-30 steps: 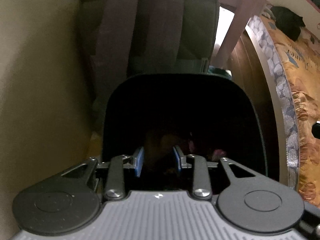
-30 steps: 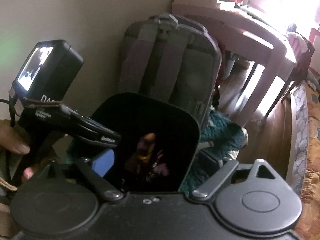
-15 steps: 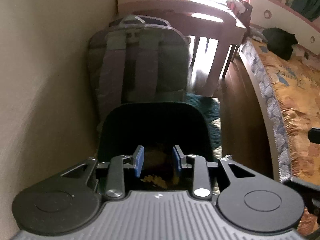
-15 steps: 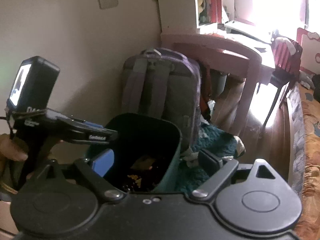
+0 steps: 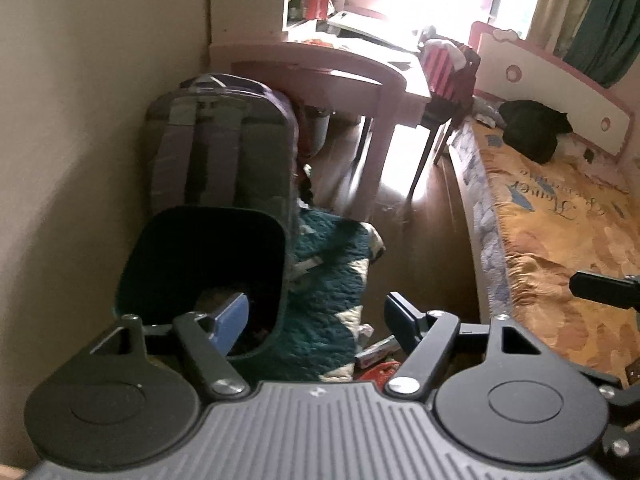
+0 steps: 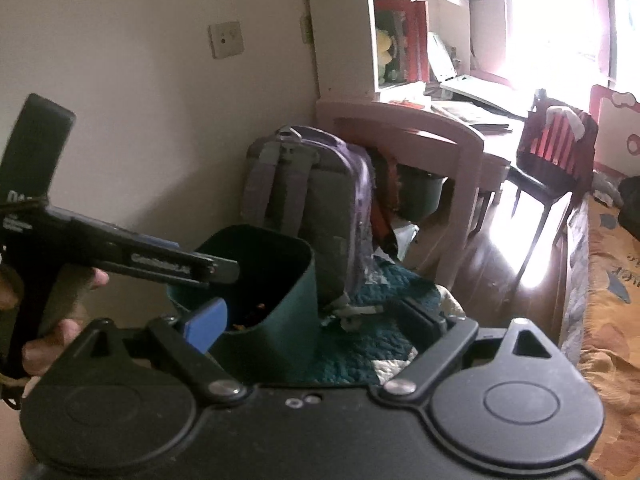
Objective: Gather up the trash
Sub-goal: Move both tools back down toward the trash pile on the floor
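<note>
bin (image 5: 200, 264) standing against wall (image 5: 60, 160) | backpack (image 5: 220, 152) leaning just behind bin | quilt (image 5: 332, 272) lying right of bin | desk (image 5: 340, 76) standing behind backpack | bed (image 5: 560, 220) lying far right

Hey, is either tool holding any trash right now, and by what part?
Nothing is held. The left tool is opening with nothing between its pads, and the right tool stands open and empty.

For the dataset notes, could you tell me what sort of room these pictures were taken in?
Most likely a child's bedroom. A bed with a patterned cover runs along one side, a pink desk stands by the bright window, and a backpack leans on the wall behind a dark green bin.
</note>
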A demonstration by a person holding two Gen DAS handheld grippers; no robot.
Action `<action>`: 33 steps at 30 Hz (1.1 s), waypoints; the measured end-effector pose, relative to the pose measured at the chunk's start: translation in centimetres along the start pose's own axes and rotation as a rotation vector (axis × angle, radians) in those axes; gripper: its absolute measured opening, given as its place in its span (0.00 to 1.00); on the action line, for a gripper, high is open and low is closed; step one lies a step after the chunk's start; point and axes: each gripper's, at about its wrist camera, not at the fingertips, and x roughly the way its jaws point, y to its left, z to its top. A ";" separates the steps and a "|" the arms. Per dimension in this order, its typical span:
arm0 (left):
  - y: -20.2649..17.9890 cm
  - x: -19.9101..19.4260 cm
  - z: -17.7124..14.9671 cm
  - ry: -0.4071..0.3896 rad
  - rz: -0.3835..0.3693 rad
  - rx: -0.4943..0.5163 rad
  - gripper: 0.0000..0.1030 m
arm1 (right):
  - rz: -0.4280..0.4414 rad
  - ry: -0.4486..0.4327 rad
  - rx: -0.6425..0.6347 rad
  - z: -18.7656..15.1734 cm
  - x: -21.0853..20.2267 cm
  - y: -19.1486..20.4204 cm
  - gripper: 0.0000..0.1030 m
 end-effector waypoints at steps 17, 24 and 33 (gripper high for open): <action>-8.3 11.6 -5.2 0.032 -0.175 0.058 0.97 | -0.192 0.023 0.207 -11.5 1.2 -12.8 1.00; -11.6 23.0 -10.4 0.114 -0.264 0.118 0.97 | -0.286 0.078 0.291 -21.2 8.8 -16.7 1.00; -17.6 38.7 -19.5 0.230 -0.199 0.186 0.97 | -0.326 0.196 0.372 -35.2 18.9 -21.6 0.98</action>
